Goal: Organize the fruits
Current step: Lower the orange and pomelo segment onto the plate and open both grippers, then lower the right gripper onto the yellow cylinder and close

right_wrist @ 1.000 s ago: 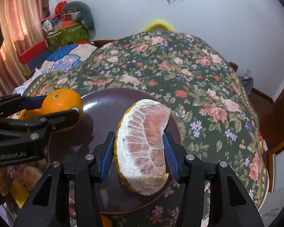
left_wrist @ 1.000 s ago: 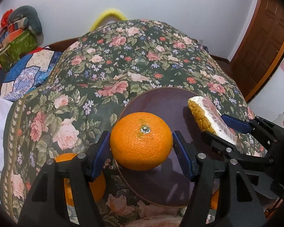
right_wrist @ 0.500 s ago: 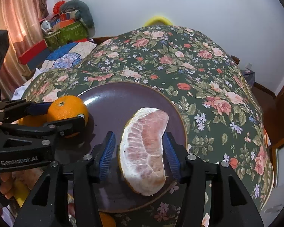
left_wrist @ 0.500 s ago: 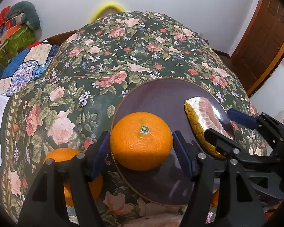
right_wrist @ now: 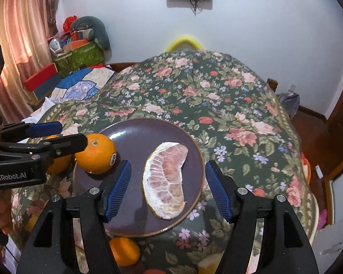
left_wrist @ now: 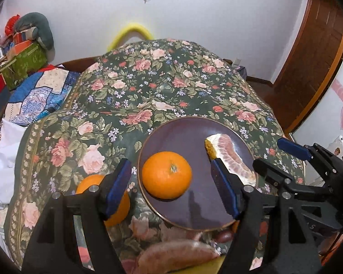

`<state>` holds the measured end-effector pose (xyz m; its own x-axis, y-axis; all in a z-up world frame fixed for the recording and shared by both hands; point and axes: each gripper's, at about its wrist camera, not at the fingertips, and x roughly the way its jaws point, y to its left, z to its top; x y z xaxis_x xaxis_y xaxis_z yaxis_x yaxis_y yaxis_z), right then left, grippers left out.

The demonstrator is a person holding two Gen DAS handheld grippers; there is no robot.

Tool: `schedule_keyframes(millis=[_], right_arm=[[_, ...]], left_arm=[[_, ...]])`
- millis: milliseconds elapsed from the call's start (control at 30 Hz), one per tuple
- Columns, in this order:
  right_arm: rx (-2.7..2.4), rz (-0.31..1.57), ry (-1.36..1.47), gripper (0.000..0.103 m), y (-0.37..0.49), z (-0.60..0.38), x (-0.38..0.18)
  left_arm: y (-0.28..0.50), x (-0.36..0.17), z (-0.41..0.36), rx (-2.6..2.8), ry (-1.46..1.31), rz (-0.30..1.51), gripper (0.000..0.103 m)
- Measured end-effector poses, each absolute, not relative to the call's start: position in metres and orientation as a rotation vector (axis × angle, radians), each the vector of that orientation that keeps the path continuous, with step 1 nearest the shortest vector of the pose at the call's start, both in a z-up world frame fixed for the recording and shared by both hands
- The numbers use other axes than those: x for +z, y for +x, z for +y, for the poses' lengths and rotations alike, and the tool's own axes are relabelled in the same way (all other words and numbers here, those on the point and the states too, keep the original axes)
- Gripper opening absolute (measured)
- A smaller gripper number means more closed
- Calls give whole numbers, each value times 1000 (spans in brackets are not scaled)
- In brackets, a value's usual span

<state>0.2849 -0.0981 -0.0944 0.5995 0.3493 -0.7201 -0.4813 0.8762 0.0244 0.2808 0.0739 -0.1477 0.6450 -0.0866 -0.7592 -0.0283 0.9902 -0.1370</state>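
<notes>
A whole orange lies on the left side of a dark purple plate. My left gripper hovers over it, jaws opening, blue pads clear of the fruit on both sides. A peeled pomelo wedge lies flesh-up on the plate's right side. My right gripper stands above it, jaws also opening, with a gap between each pad and the wedge. Neither fruit is held.
The plate rests on a floral cloth. A second orange sits on the cloth left of the plate. More fruit lies near the front edge: a small orange and a brownish piece. Boxes and bedding are stacked at the back left.
Both grippers have let go and widened, then lifted and pulled back. The orange and the pomelo wedge stayed lying on the plate and now look smaller and farther off.
</notes>
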Motion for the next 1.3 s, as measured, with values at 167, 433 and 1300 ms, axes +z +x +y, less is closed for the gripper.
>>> schedule_keyframes(millis=[167, 433, 1300], right_arm=[[470, 756, -189, 64, 269, -105, -81], [446, 748, -188, 64, 247, -120, -74], [342, 827, -237, 67, 206, -179, -111]], left_arm=[[259, -138, 64, -19, -108, 850, 73], [221, -135, 53, -22, -115, 851, 78], [173, -192, 10, 51, -85, 940, 82]])
